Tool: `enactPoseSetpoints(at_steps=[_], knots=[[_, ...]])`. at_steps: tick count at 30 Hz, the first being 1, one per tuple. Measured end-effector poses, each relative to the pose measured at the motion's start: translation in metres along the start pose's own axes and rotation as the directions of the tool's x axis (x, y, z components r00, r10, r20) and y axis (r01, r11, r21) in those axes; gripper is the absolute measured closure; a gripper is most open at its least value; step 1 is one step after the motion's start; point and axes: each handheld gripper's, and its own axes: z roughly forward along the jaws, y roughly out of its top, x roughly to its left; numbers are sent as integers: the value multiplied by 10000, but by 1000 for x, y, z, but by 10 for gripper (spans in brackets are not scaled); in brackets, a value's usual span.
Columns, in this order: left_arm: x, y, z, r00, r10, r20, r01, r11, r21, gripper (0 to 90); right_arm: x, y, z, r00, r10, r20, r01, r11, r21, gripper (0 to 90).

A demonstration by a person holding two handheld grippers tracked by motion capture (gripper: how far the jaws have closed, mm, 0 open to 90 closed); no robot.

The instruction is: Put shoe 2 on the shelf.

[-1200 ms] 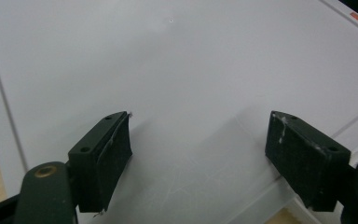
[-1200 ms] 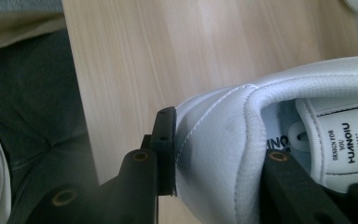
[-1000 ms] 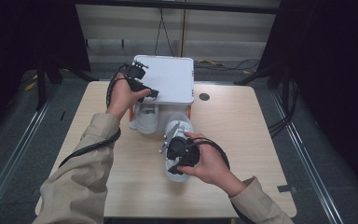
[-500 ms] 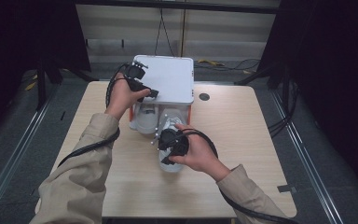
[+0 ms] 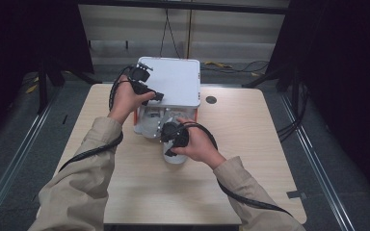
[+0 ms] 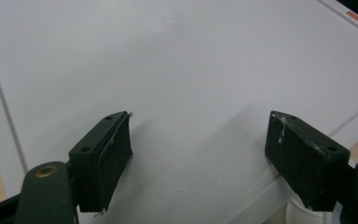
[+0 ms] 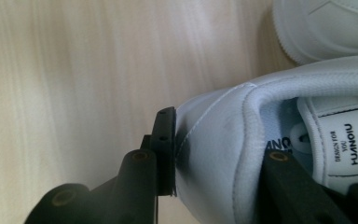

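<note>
Surface (image 5: 270, 159) lies bare across right half of frame and along lower edge: open passage there. Centre-top blocked by white box (image 5: 173, 82) with lifted lid; white shoe (image 5: 173, 156) just below it. Narrow bare strip at left, crossed by sleeve (image 5: 82, 187) and trailing cable (image 5: 89, 153).

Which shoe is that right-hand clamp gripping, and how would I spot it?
Start at the white shoebox at the table's far edge. Just before it lie two white sneakers; the nearer sneaker, clamped at its heel by the right gripper, is the one.
</note>
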Motion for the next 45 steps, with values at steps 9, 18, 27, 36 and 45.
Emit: enactPoseSetpoints(at_steps=[9, 18, 27, 36, 45], knots=[[0, -1, 0, 10000, 19, -4, -19, 10000, -30, 222, -20, 6, 6, 9999, 109, -114, -109, 9999, 39, 688], [0, -2, 0, 10000, 25, -3, -25, 9999, -152, 224, -20, 3, 7, 9995, 296, 100, -295, 9995, -91, 556], [-1, -3, 0, 9999, -109, -61, 108, 9996, -253, 224, -12, -5, -26, 9987, 485, 158, -475, 9970, -614, 429], [-1, -3, 0, 9999, -89, -97, 87, 9997, -220, 225, 14, -8, -47, 9995, -317, -28, 315, 9984, -467, 636], [-1, -3, 0, 9999, -88, -88, 86, 9996, -260, 225, 14, -19, -7, 9989, -447, -164, 456, 9975, 543, 900]])
